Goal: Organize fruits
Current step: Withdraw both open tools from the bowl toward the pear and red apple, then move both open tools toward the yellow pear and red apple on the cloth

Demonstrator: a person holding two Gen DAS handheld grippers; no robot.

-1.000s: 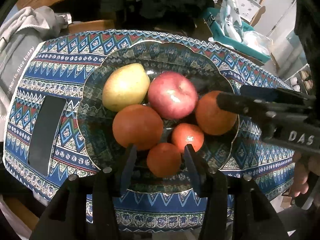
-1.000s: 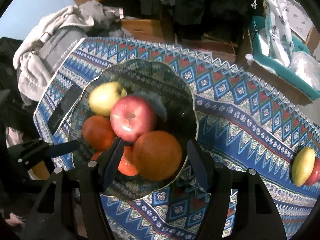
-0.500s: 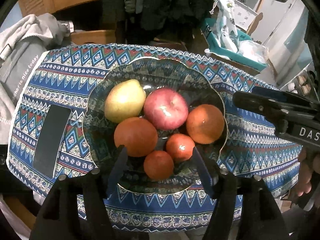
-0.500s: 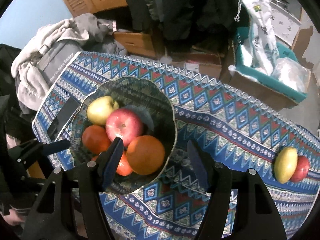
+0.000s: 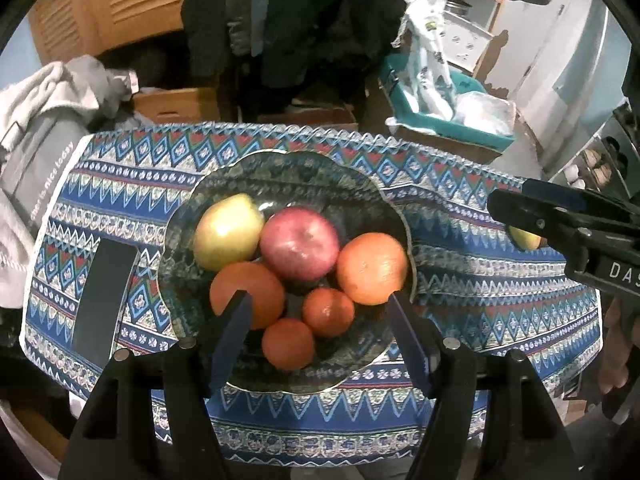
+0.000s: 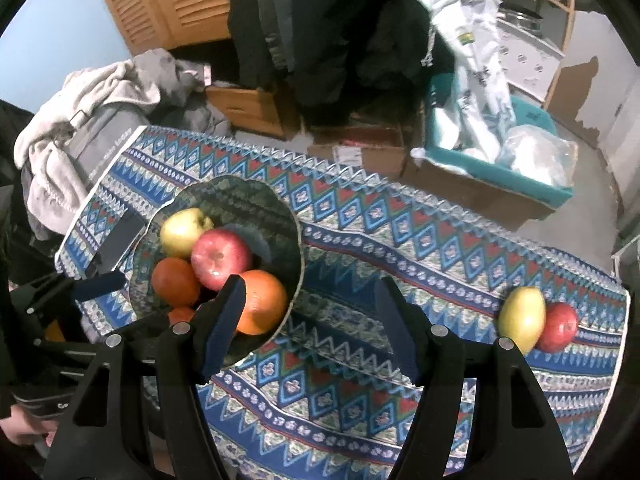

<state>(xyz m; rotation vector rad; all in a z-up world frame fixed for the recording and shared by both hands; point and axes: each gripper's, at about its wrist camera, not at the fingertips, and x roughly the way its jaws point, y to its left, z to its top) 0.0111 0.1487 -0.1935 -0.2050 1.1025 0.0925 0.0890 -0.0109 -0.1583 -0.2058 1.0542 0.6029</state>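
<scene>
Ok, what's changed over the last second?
Both tongs, left and right, pulled back from the bowl, open and empty. The right ones also swung right, bringing the loose pear and apple into fuller view. Fruit in the bowl stayed put.

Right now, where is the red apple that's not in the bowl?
In the right wrist view, the loose red apple sits far right on the tablecloth, touching a yellow apple.

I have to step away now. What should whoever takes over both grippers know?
Left gripper: open, empty, over the bowl's near side.
Right gripper: open, empty, over the cloth beside the bowl.
In the bowl: yellow apple, red apple, four oranges, the largest at.
Left: yellow apple and red apple, touching, on the cloth to the right.
</scene>
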